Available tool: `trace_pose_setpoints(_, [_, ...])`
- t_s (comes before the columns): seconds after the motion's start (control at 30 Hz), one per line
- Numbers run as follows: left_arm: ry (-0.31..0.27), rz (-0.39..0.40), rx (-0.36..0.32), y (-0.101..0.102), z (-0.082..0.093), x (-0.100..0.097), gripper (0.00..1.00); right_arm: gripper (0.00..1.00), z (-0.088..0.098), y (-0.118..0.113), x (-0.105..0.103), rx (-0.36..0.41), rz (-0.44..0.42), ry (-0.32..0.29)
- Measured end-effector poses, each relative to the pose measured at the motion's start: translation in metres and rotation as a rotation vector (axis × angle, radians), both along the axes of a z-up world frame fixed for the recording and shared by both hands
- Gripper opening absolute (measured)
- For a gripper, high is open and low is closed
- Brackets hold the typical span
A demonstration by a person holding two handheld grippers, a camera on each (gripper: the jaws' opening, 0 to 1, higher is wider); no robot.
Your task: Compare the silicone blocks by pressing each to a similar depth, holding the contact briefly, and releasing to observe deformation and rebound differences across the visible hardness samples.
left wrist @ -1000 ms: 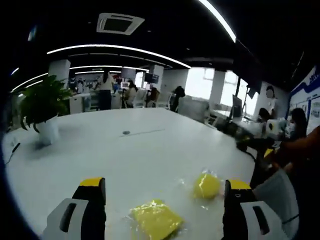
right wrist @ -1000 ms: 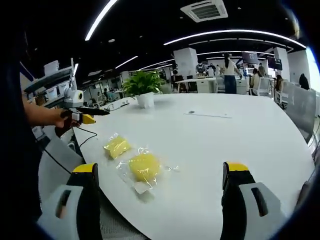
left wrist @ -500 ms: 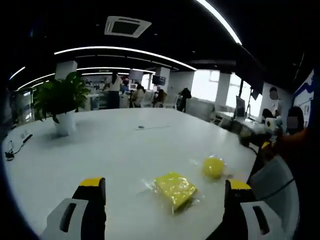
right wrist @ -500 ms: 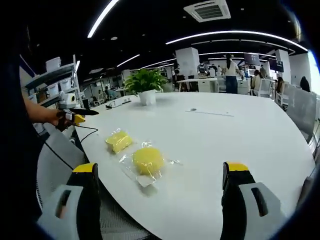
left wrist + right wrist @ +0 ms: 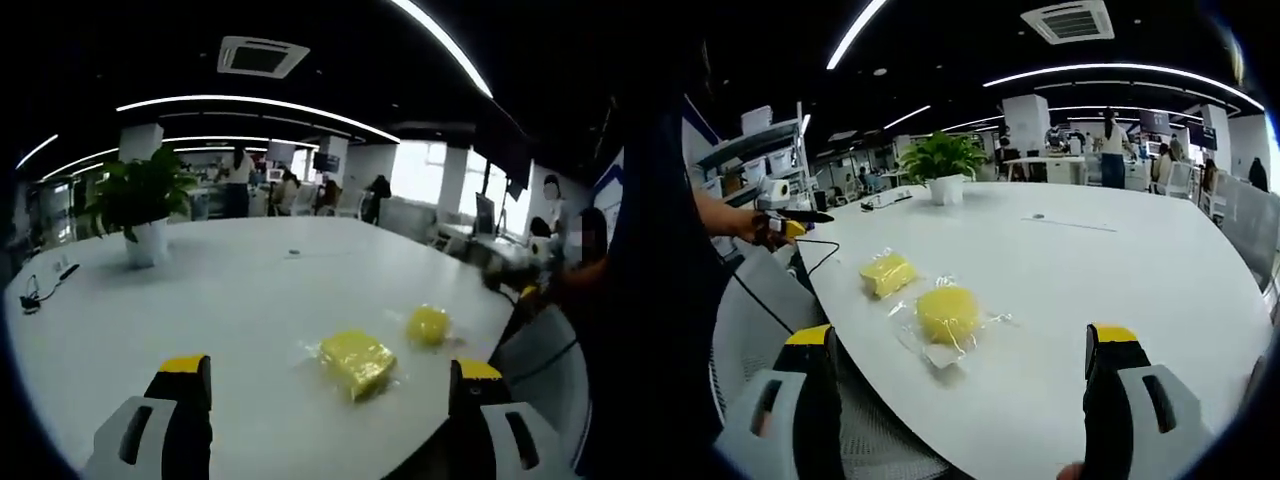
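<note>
Two yellow silicone samples in clear wrap lie near the edge of a white table (image 5: pixel 230 300). In the left gripper view the square block (image 5: pixel 357 361) lies ahead and right of centre, with the round block (image 5: pixel 428 324) beyond it to the right. My left gripper (image 5: pixel 325 400) is open and stands off from both. In the right gripper view the round block (image 5: pixel 948 312) lies ahead on the table (image 5: pixel 1110 290), and the square block (image 5: pixel 887 272) lies further left. My right gripper (image 5: pixel 958 385) is open and empty. The left gripper (image 5: pixel 780 220) shows at far left, held in a hand.
A potted plant (image 5: pixel 143 210) stands at the table's far left, also the potted plant (image 5: pixel 943 165) at the far side in the right view. A cable (image 5: pixel 820 255) hangs off the table edge. A mesh chair (image 5: pixel 750 330) sits below the near edge. People stand at desks far behind.
Both cameras drew back and shifted. The blocks now look farther from the left gripper and sit more to the right. In the right view they sit slightly higher and nearer centre. Both grippers stayed open.
</note>
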State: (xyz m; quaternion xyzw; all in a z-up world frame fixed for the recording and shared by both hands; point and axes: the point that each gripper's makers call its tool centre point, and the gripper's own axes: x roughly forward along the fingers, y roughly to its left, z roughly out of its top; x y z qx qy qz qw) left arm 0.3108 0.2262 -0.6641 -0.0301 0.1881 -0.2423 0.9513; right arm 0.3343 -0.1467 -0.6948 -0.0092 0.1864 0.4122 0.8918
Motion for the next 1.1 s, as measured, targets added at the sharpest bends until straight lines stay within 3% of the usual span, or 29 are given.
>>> trace_pose_setpoints(0.17, [0.004, -0.013, 0.014, -0.004, -0.001, 0.002, 1.0, 0.96, -0.004, -0.002, -0.001, -0.017, -0.003, 0.019])
trace_pose_setpoints(0.2, [0.022, -0.004, 0.012, -0.002, -0.003, 0.003, 1.0, 0.96, -0.012, -0.005, -0.003, -0.028, -0.022, 0.083])
trace_pose_setpoints(0.23, [0.038, 0.003, -0.004, 0.001, -0.005, 0.003, 1.0, 0.97, -0.013, -0.005, -0.002, -0.029, -0.029, 0.1])
trace_pose_setpoints(0.33, [-0.007, -0.004, -0.008, 0.0, 0.001, 0.004, 1.0, 0.96, -0.009, -0.004, 0.0, 0.002, -0.026, 0.108])
trace_pose_setpoints(0.4, [0.003, 0.006, -0.01, 0.003, -0.002, 0.006, 1.0, 0.96, -0.002, -0.008, 0.005, 0.024, -0.048, 0.063])
trace_pose_setpoints(0.5, [0.014, 0.001, -0.01, 0.003, -0.003, 0.005, 1.0, 0.96, -0.001, -0.012, 0.008, 0.033, -0.066, 0.073])
trace_pose_setpoints(0.57, [0.003, -0.008, -0.006, 0.005, -0.004, 0.006, 1.0, 0.96, -0.005, -0.012, 0.007, -0.012, -0.05, 0.068])
trace_pose_setpoints(0.63, [0.013, -0.03, -0.048, -0.001, -0.002, 0.004, 1.0, 0.93, -0.013, -0.014, 0.003, -0.083, -0.015, 0.062])
trace_pose_setpoints(0.73, [-0.003, -0.062, -0.027, -0.007, -0.001, 0.002, 1.0, 0.97, -0.007, -0.015, 0.007, -0.05, -0.028, 0.067])
trace_pose_setpoints(0.8, [-0.013, -0.056, -0.029, -0.007, 0.002, 0.004, 1.0, 0.97, -0.003, -0.015, 0.01, -0.022, -0.036, 0.083])
trace_pose_setpoints(0.97, [-0.021, -0.039, -0.02, -0.005, 0.005, 0.009, 1.0, 0.97, -0.008, -0.014, 0.008, -0.038, -0.031, 0.089])
trace_pose_setpoints(1.0, [-0.021, -0.031, -0.01, -0.005, 0.007, 0.009, 1.0, 0.96, -0.007, -0.008, 0.005, -0.003, -0.009, 0.096])
trace_pose_setpoints(1.1, [0.025, 0.01, -0.036, -0.001, 0.009, 0.01, 1.0, 0.97, -0.009, -0.009, 0.003, -0.023, -0.018, 0.097])
